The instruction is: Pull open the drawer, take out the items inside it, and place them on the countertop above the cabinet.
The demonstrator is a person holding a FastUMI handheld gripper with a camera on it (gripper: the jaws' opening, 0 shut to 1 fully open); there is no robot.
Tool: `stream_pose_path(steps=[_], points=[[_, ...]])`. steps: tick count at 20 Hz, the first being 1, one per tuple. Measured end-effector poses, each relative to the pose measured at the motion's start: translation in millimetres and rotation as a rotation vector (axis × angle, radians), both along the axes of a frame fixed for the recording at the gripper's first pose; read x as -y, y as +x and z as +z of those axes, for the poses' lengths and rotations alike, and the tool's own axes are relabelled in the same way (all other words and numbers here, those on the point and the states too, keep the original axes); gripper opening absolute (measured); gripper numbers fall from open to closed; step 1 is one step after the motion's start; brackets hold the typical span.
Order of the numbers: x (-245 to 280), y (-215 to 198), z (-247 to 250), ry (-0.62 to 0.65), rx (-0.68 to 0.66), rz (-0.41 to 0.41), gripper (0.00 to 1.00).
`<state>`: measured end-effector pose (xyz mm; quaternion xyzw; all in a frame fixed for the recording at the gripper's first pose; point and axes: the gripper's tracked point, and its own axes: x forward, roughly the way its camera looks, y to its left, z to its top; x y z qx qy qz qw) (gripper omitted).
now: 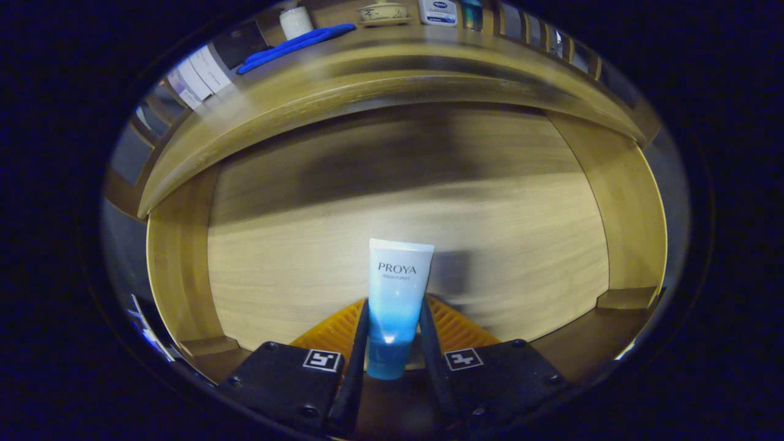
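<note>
A white-to-blue cosmetic tube [396, 294] stands between my fingers, cap end toward me, flat crimped end pointing away. My gripper [392, 334] is shut on the tube, both fingers pressing its lower sides. The tube is held over the open wooden drawer [404, 245], whose pale bottom spreads beyond the fingers; I cannot tell whether the tube still touches it. The drawer's side walls [174, 269] rise left and right. Above the drawer runs the cabinet's countertop edge [380, 82].
On the countertop beyond lie a blue elongated item [294, 46], a white bottle [296, 21], a small bowl [383, 12], a white and blue jar [438, 11] and flat white packages [202, 73] at the left.
</note>
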<state>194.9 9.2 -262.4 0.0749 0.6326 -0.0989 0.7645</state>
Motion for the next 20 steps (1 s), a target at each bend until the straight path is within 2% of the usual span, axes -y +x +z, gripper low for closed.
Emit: stream_pose_path(steps=[3,13,20], points=[[5.2,0.8,17.6,-0.022,0.040,0.028,0.43],[-7.3,4.8,96.6,0.008,0.163,0.096,0.43],[-6.5,35.1,145.1,-0.016,0.270,0.121,0.42]])
